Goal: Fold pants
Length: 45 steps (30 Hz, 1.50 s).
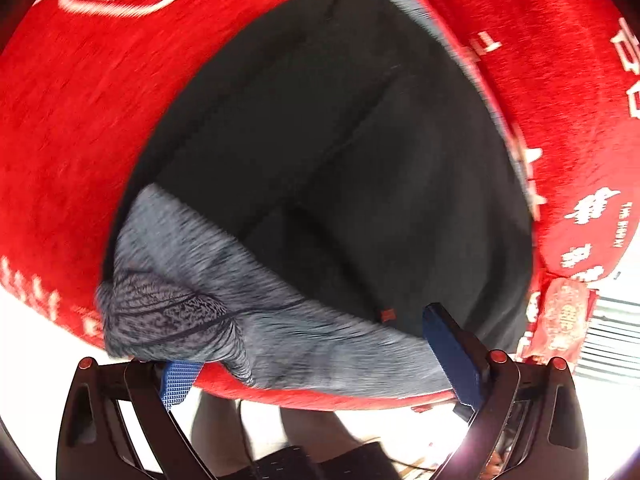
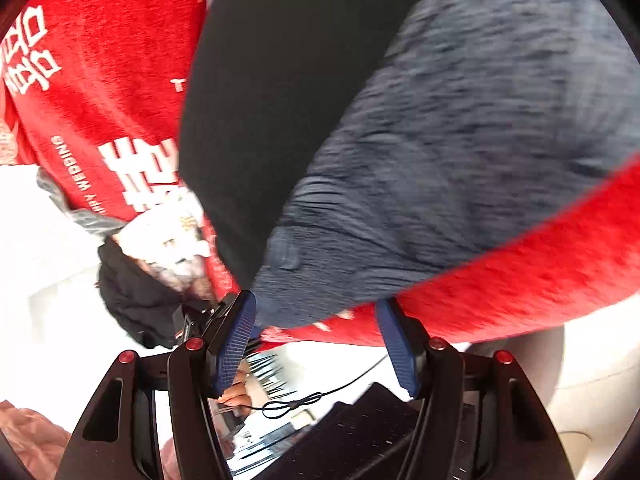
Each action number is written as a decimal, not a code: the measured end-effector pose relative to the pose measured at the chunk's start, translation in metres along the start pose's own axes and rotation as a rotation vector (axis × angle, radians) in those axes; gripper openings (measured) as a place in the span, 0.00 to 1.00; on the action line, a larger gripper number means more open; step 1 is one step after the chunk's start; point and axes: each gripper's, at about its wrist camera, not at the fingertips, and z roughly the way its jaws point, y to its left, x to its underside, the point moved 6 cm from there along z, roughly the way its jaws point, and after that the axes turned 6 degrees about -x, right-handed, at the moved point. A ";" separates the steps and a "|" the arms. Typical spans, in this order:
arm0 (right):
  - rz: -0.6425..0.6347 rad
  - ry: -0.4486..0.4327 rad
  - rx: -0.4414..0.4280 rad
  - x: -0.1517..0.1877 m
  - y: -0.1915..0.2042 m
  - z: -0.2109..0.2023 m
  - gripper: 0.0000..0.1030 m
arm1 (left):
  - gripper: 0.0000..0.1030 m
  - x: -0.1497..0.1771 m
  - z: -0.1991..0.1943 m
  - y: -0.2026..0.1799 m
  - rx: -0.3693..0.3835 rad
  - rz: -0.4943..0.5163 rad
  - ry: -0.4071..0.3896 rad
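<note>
Black pants with a grey heathered waistband lie on a red cloth with white print. My left gripper is open at the waistband's near edge; the waistband bunches over its left pad, and the right pad rests on the band. In the right wrist view the pants' black cloth and grey waistband fill the frame. My right gripper is open just below the waistband's corner, holding nothing.
The red cloth covers the table up to its near edge. A red packet lies at the right edge. A dark bundle and a patterned item lie at the left.
</note>
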 end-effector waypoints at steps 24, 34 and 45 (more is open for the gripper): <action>0.094 -0.044 0.132 -0.011 0.022 0.009 0.09 | 0.15 0.008 -0.027 0.036 -0.104 -0.002 0.017; -0.170 0.003 0.133 -0.058 0.139 0.004 0.09 | 0.15 -0.033 -0.096 -0.027 0.008 -0.011 -0.126; -0.277 0.119 0.241 -0.216 0.192 0.070 0.10 | 0.15 -0.173 -0.069 -0.105 -0.089 0.085 -0.327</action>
